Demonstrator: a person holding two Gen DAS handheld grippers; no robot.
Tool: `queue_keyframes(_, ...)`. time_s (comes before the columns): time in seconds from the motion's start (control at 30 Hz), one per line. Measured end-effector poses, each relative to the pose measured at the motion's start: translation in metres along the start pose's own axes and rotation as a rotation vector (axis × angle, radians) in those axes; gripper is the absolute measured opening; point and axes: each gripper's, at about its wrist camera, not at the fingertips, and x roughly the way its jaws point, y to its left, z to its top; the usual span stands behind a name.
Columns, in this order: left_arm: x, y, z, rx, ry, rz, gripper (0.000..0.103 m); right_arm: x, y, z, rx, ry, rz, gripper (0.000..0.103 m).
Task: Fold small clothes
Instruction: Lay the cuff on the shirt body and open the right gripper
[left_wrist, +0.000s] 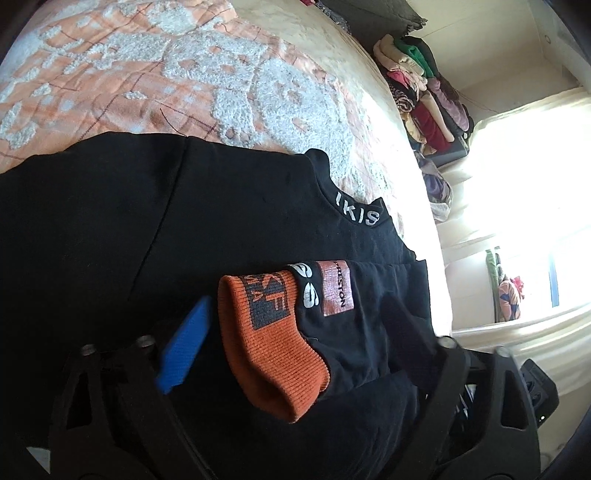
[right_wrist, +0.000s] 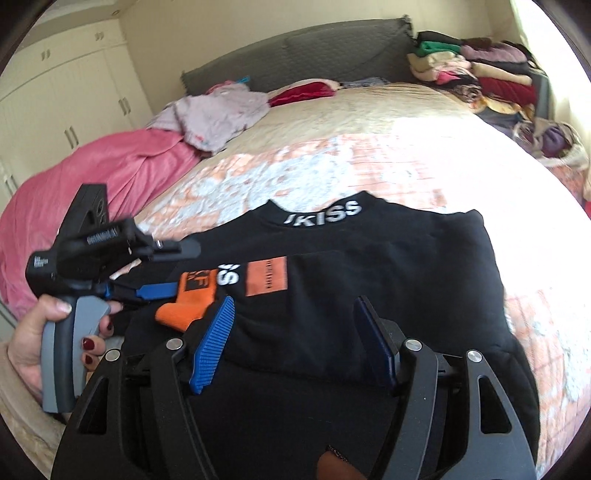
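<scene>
A black sweatshirt (left_wrist: 110, 240) (right_wrist: 406, 266) with white lettering on its collar lies flat on the bedspread (left_wrist: 147, 74). One sleeve is folded across its body and ends in an orange ribbed cuff (left_wrist: 269, 354) (right_wrist: 184, 299). My left gripper (left_wrist: 295, 317) (right_wrist: 184, 267) straddles that cuff. Its blue pad (left_wrist: 181, 347) stands a little apart from the orange knit, so nothing is pinched. My right gripper (right_wrist: 295, 343) hovers open over the sweatshirt's lower part, with black cloth lying loose between its blue pads (right_wrist: 214, 343).
A person's hand (right_wrist: 37, 332) holds the left gripper's handle. Folded clothes (left_wrist: 417, 92) (right_wrist: 480, 74) are piled at the bed's far right. A pink blanket (right_wrist: 92, 177) and a lilac garment (right_wrist: 218, 114) lie at the far left, by the grey headboard (right_wrist: 295, 55).
</scene>
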Motion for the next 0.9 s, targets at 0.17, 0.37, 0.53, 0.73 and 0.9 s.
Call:
queue_keyframes(0.17,0.016,-0.013,-0.006,0.093,0.020,0.077,0.014,-0.019,-0.032,-0.005,0.106,-0.040,-0.076,0.066)
queue_keyframes(0.37,-0.013,-0.035,-0.002,0.201,-0.085,0.057,0.008,-0.031,-0.064,-0.011,0.203,-0.054,-0.154,0.066)
queue_keyframes(0.53,-0.024,-0.036,0.001,0.243,-0.120,0.144,0.008,-0.031,-0.082,-0.011,0.242,-0.047,-0.235,0.066)
queue_keyframes(0.73,-0.023,-0.023,0.004,0.230,-0.124,0.248,0.021,-0.017,-0.076,-0.007,0.215,-0.015,-0.256,0.066)
queue_keyframes(0.9,-0.034,-0.040,-0.007,0.312,-0.147,0.246,0.035,0.002,-0.060,-0.001,0.160,0.027,-0.214,0.066)
